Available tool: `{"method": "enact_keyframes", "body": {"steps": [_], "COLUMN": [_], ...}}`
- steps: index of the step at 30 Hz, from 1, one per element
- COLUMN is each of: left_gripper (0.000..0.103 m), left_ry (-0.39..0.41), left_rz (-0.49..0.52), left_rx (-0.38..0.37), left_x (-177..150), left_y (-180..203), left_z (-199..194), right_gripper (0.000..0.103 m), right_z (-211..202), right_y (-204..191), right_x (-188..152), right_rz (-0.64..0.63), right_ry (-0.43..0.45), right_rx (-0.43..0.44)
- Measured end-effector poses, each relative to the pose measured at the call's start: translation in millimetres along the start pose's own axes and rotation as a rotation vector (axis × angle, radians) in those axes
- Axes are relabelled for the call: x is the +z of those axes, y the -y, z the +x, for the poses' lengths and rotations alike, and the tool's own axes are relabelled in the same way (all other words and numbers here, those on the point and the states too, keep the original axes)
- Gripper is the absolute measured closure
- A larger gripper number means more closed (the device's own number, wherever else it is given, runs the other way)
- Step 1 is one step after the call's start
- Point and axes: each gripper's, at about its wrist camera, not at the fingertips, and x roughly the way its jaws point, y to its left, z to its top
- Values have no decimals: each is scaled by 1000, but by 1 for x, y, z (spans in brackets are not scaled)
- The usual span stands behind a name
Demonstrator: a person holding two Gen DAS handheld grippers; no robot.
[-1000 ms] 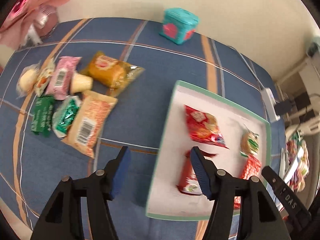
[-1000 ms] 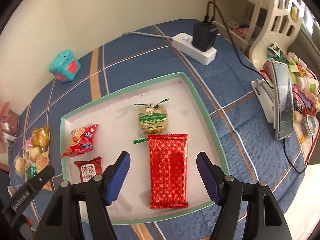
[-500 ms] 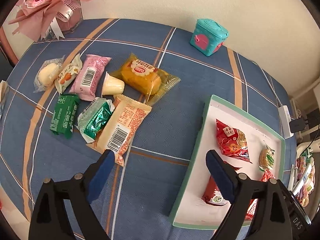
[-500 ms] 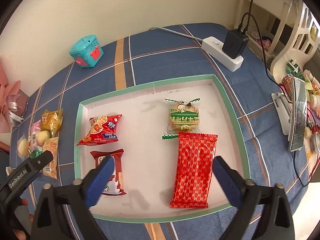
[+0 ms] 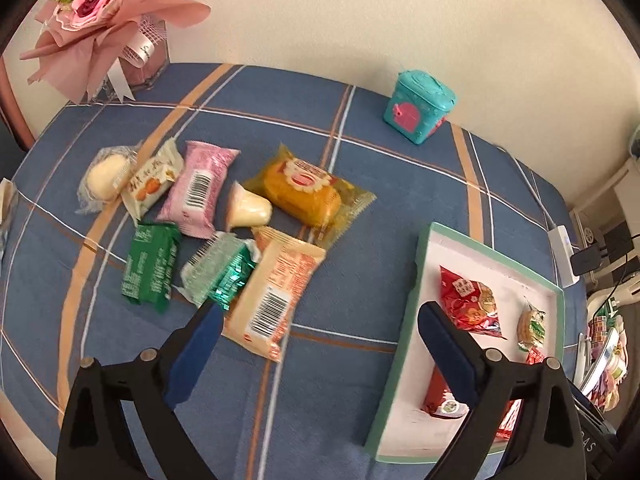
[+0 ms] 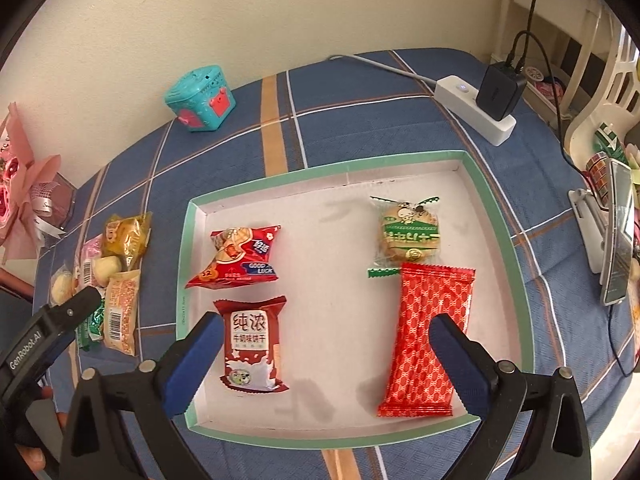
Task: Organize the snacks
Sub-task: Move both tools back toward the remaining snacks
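Note:
A green-rimmed white tray holds several snacks: a red-blue bag, a dark red pack, a round green cookie and a long red pack. My right gripper hangs open above the tray's near side. My left gripper is open over the cloth between the tray and a pile of loose snacks: an orange-white pack, a yellow cake, a green foil pack, a dark green pack, a pink pack, a jelly cup.
A teal toy box stands by the back wall. A pink bouquet is at the back left. A power strip with a charger and a phone on a stand lie right of the tray.
Both grippers have opened wider and pulled back and up. The left view has swung left from over the tray toward the snack pile.

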Motion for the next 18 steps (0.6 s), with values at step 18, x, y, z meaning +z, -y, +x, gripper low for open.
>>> {"method": "enact_keyframes", "body": {"steps": [18], "left_gripper": [5], "left_ry": [27], "left_rz": [-174], "left_rx": [-35], "left_x": [22], "left_y": [-78], "left_z": [-11], "right_gripper": [0], "right_z": [10], "right_y": [-58], "right_x": [-4], "right_rz": [-74], "right_ry": [21], "right_rx": [1]}}
